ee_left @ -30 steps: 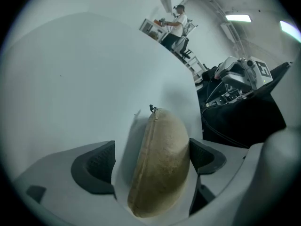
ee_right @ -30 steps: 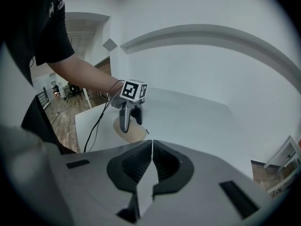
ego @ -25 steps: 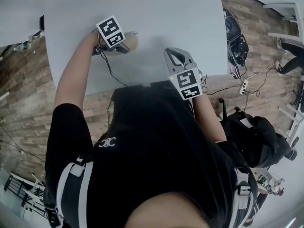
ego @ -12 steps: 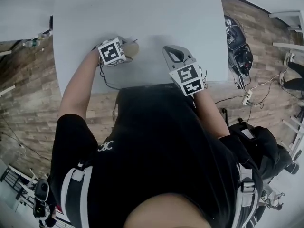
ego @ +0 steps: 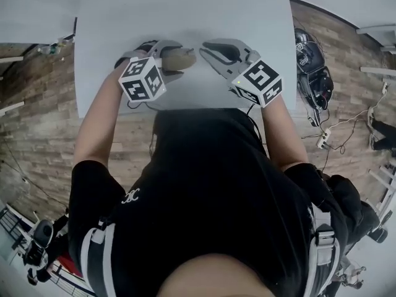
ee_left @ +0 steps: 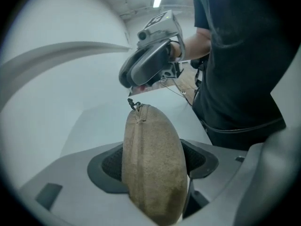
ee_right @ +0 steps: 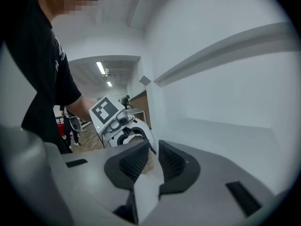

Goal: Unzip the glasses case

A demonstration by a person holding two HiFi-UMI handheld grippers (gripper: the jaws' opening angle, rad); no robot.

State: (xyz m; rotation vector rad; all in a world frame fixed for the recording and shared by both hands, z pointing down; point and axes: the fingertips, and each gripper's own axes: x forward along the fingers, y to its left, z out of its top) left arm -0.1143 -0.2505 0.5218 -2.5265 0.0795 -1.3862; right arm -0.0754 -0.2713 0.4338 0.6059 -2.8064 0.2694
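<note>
No words, numbers or brand names can be read anywhere. The only signs are black-and-white square marker patterns, printed on the faces of the white cube (ego: 142, 79) on the left gripper (ego: 175, 59) and of the white cube (ego: 258, 82) on the right gripper (ego: 205, 48). A small white emblem (ego: 131, 196) of crossed curved strokes stands on the near left of the person's black shirt (ego: 210, 184), too small to read as letters.

Over the near edge of the tabletop (ego: 185, 11), the glasses case (ego: 180, 59) sits between the jaws of my left claw (ego: 172, 60). My right claw (ego: 209, 49) is just to its right, tips toward the case.
</note>
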